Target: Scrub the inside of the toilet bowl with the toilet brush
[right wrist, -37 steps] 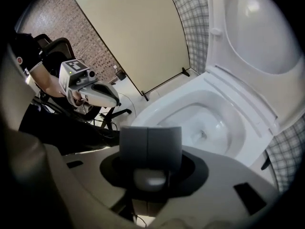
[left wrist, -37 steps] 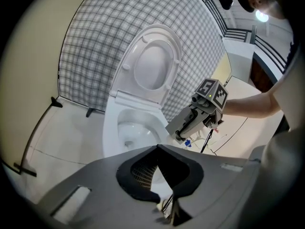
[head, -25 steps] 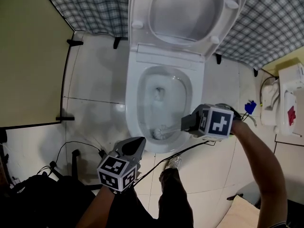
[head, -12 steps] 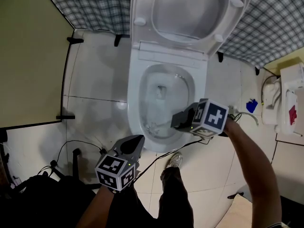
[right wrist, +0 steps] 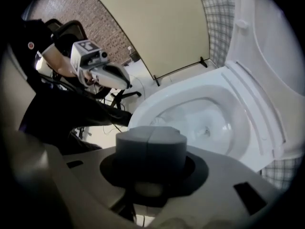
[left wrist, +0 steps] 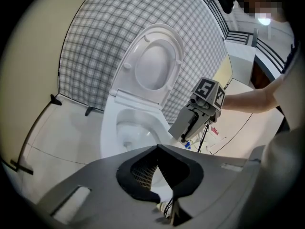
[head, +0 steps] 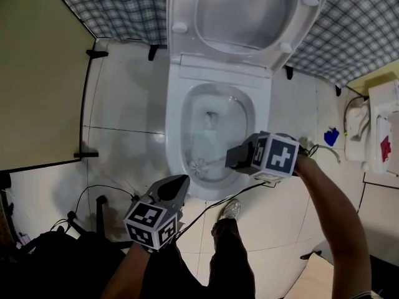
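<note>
As the right tool point(head: 232, 158) is clamping the toilet brush point(head: 201, 167) at seven o'clock in the bowl point(head: 175, 129), firm sweeps seem best; left tool point(head: 180, 183) closed.

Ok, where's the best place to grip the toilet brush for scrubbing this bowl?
By the thick grey handle end, from above the rim: the toilet brush slopes down into the bowl, bristles lowest. The right gripper grips there.

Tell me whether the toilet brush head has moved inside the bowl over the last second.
Yes. In the head view the toilet brush head has slid left, closer to the toilet bowl's left rim.
</note>
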